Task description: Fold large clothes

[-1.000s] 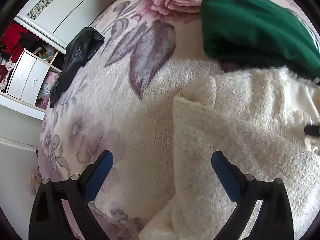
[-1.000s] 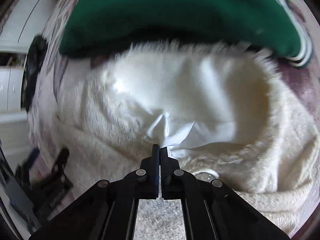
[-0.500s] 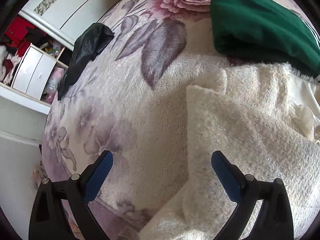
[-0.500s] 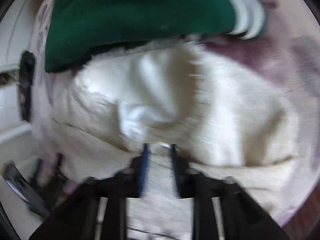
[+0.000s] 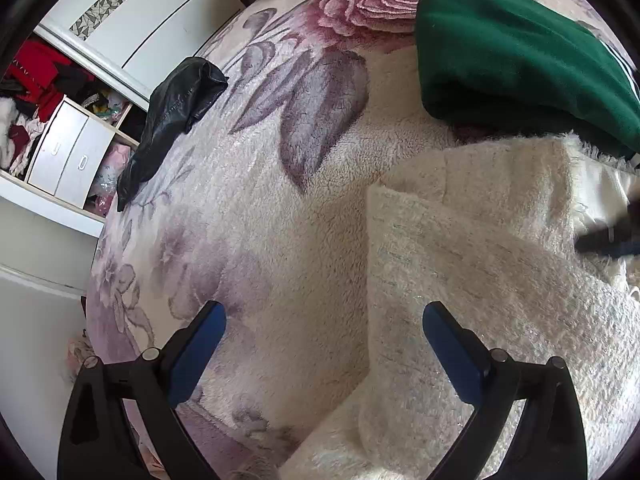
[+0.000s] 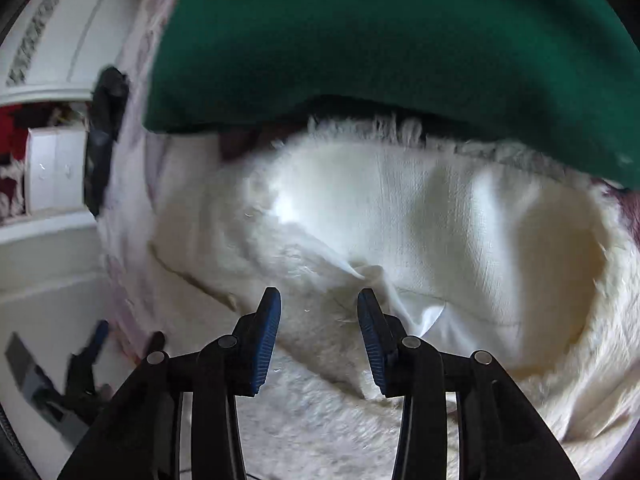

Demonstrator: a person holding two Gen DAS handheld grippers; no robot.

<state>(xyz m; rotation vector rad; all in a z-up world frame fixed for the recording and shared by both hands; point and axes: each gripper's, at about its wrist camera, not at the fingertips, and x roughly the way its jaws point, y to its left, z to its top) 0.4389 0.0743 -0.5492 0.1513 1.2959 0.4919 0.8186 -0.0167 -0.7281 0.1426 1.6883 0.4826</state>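
The right gripper [image 6: 319, 302] hangs with its jaws parted and nothing pinched between them; they have just been opening, and the smooth cream lining [image 6: 460, 232] that was clamped a second ago now lies loose just ahead of the blue pads [image 6: 264, 344], a small peak of it standing off the right pad's tip. That lining belongs to the fluffy cream coat [image 6: 320, 412], the garment being folded, which spreads under and beyond the jaws, its furry edge reaching up to the folded green garment [image 6: 380, 40] that lies directly past it. The left gripper [image 5: 324, 322] is released too, jaws wide and empty, poised over the coat's folded left edge [image 5: 372, 264]: its right pad hovers above the cream pile, its left above the flowered blanket [image 5: 256, 208]. Farther out to the left lie a black garment [image 5: 176, 108] and the white drawers [image 5: 60, 152]. Risks, as I judge them: the slippery lining may slide back and undo the fold now that nothing holds it; a regrasp could catch only the thin lining, not the thick pile, and drag the layers apart; and the green garment sits so close that a reach forward might snag its edge. Against the earlier frames, the right jaws were shut on a pinch of lining and are now apart, while the left gripper looks down on nearly the same patch, jaws as wide as before.
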